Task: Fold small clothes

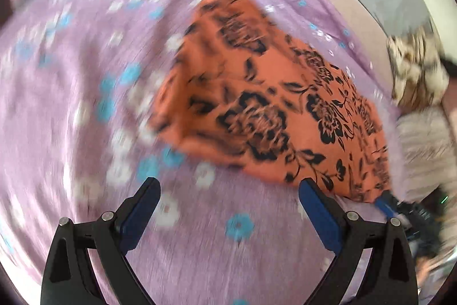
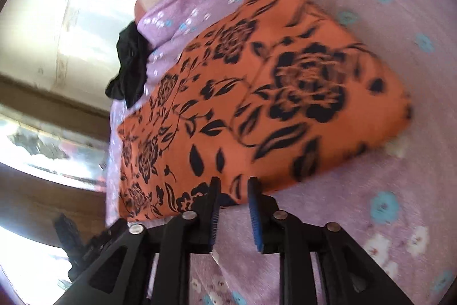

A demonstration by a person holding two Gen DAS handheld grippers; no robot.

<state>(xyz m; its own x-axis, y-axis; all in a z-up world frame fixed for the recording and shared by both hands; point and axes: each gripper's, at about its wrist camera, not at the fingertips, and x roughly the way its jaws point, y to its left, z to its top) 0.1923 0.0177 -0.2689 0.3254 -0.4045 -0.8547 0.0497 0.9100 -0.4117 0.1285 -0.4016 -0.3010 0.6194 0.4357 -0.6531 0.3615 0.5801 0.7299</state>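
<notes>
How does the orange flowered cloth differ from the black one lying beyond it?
The orange cloth carries a black flower print; the black cloth looks plain. The orange cloth lies flat and folded with straight edges; the black cloth sits bunched in a heap. The orange cloth covers far more of the bed than the black cloth. Both rest on the lilac flowered bedsheet.

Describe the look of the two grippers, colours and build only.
Both match. The left gripper has two black plastic fingers with angular linkage arms, triangular cut-outs and round silver pivot pins; blue pads line the inner faces. The right gripper has the same black linkages and silver pins, and its blue pads show a ribbed edge. No cables, markings or sleeves are in view.
</notes>
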